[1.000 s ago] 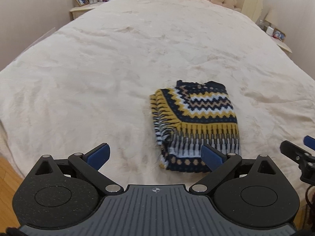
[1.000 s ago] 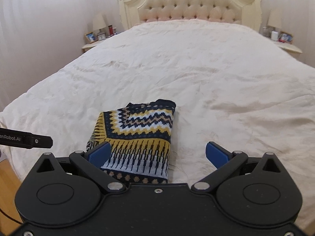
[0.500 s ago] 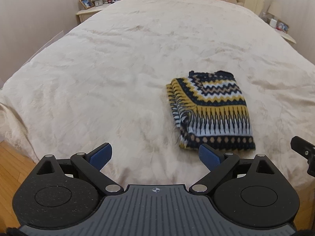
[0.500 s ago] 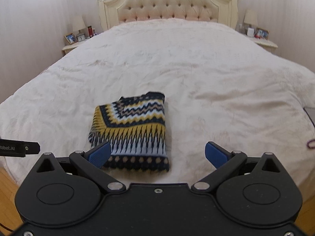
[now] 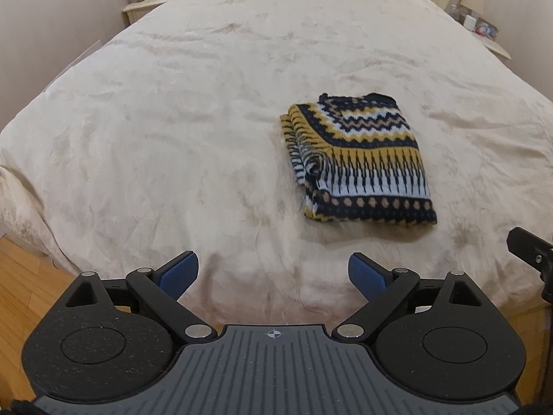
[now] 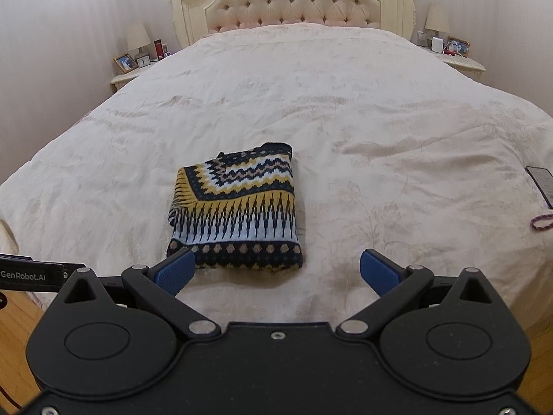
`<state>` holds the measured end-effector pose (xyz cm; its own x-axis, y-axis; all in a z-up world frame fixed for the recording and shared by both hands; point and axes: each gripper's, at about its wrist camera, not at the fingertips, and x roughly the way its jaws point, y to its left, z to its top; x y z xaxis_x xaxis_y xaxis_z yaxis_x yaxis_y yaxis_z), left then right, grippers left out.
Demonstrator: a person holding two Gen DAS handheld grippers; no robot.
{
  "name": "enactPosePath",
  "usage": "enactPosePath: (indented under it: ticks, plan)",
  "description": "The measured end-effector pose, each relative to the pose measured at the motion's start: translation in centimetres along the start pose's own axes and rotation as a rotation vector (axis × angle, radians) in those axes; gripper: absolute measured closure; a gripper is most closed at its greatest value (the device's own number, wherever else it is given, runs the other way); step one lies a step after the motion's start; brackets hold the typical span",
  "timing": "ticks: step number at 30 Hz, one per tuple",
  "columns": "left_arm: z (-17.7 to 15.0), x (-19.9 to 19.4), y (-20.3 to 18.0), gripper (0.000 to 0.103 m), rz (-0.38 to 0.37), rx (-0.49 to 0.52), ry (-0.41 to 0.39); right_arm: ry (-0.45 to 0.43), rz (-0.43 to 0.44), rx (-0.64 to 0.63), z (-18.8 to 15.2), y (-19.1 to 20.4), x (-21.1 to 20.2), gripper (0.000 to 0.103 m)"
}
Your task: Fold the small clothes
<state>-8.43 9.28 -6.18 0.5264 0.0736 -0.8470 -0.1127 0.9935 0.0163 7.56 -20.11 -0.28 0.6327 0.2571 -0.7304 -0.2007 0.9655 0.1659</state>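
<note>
Both grippers have drawn back from the sweater since a second ago, so it sits farther off and clear of the blue pads in each view. From the left wrist, the left gripper (image 5: 273,273) stands wide and empty over the near edge of the bed (image 5: 172,121), and the sweater (image 5: 359,162) lies ahead and to the right of it, flat on the cover, already folded into a compact rectangle. Its long axis runs from the near bed edge toward the headboard, dotted hem band nearest, dark collar end farthest; loose layered edges show along its left side. From the right wrist, the right gripper (image 6: 274,271) is likewise spread wide and holds nothing, with the sweater (image 6: 238,211) just beyond its left pad and pointing up toward the headboard (image 6: 293,0). Folding looks essentially done; at most the ragged left edge could be tidied.
</note>
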Motion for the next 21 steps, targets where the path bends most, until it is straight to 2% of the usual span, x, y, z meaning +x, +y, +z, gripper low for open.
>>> enactPosePath:
  ticks: [21]
  plan:
    - [-0.64, 0.04, -0.40, 0.008, -0.007, 0.025, 0.014, 0.017, -0.004, 0.025, -0.88, -0.07, -0.51, 0.002]
